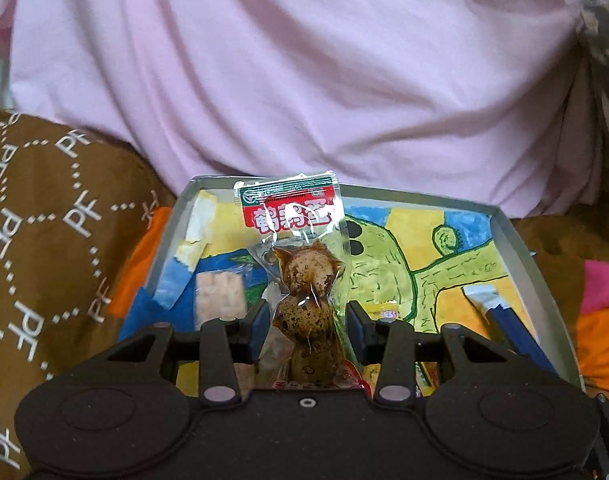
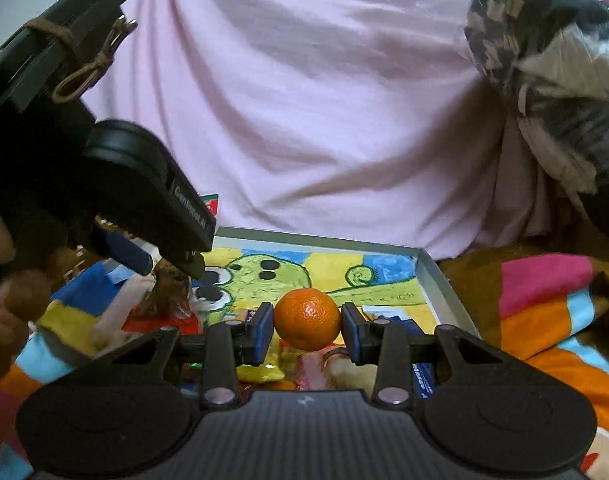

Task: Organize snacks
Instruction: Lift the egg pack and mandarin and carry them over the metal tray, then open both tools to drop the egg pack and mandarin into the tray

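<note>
My left gripper (image 1: 306, 328) is shut on a clear vacuum pack of brown quail eggs (image 1: 304, 276) with a red and white label, held upright above a grey box lid (image 1: 520, 248) lined with a green cartoon drawing. My right gripper (image 2: 306, 330) is shut on a small orange tangerine (image 2: 307, 319), held above the same box (image 2: 440, 280). The left gripper (image 2: 156, 216) shows at the left of the right wrist view, with the egg pack (image 2: 168, 288) hanging under it. Loose snack packets (image 2: 260, 372) lie in the box under my right gripper.
A biscuit pack (image 1: 220, 292) and a dark blue packet (image 1: 512, 328) lie in the box. A pink sheet (image 1: 304, 80) rises behind it. A brown patterned cloth (image 1: 44, 240) lies left, a striped blanket (image 2: 544, 312) right, a bagged bundle (image 2: 544, 40) upper right.
</note>
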